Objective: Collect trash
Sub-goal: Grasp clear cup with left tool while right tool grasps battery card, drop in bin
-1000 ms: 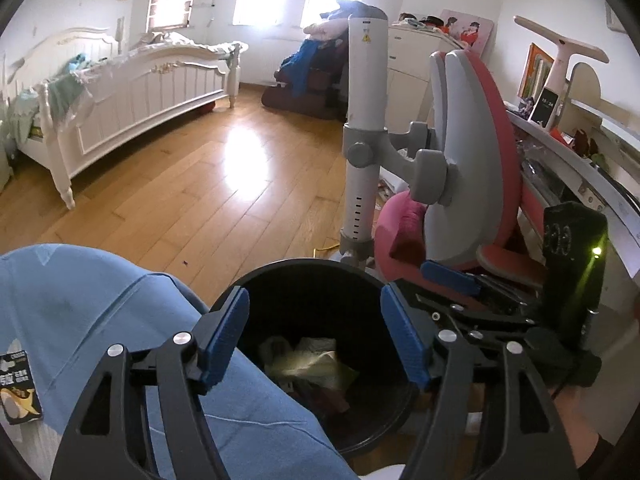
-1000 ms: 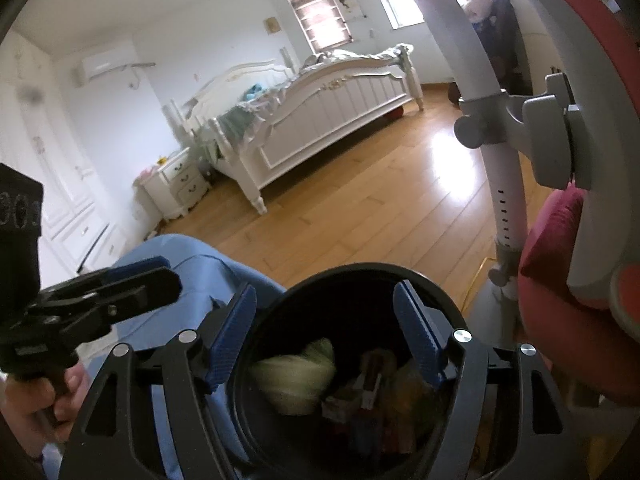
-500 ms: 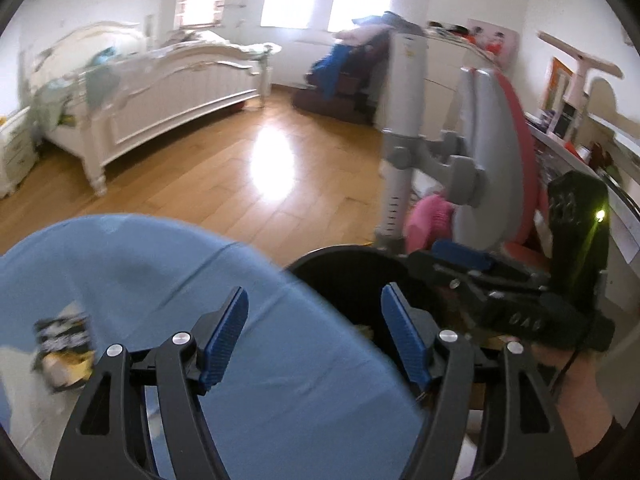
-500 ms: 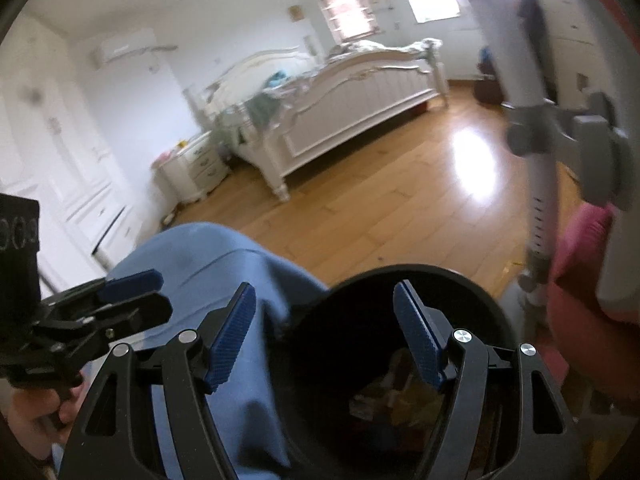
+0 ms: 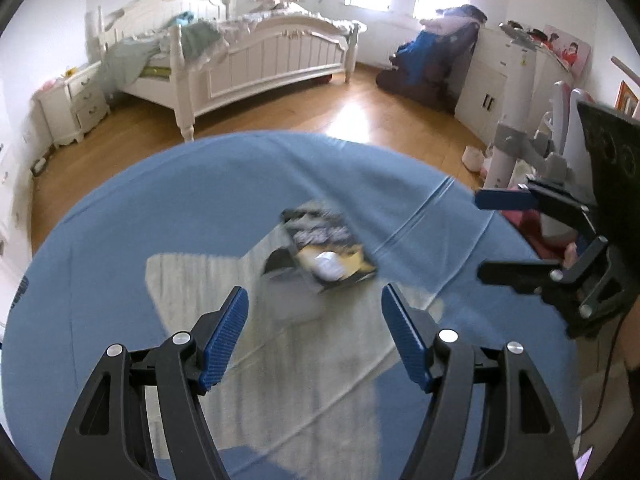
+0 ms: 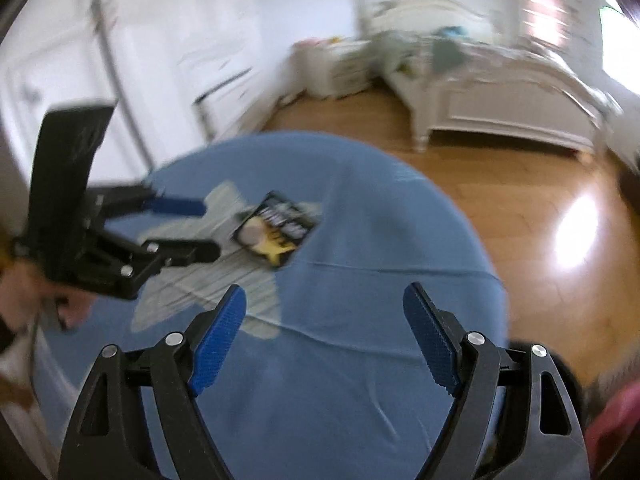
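Note:
A black and yellow snack wrapper (image 5: 324,250) (image 6: 276,230) lies flat on a round blue-covered surface (image 5: 160,208) with a pale grey star shape. My left gripper (image 5: 315,318) hovers just short of the wrapper, open, nothing between its blue pads. My right gripper (image 6: 324,318) is farther back over the blue cover, its jaws opening and empty. In the left wrist view the right gripper (image 5: 486,236) shows at the right edge; in the right wrist view the left gripper (image 6: 208,228) reaches in from the left beside the wrapper. The trash bin is out of sight.
A white bed (image 5: 256,52) and a nightstand (image 5: 76,104) stand across the wooden floor (image 5: 360,112). A white cabinet (image 5: 492,84), a pile of clothes (image 5: 436,60) and a chair post (image 5: 508,140) are at the right. White wardrobe doors (image 6: 120,72) stand at the left in the right wrist view.
Both grippers swung away from the black trash bin to over the blue surface. The wrapper now lies ahead of the left gripper. The right gripper's jaws stand wider.

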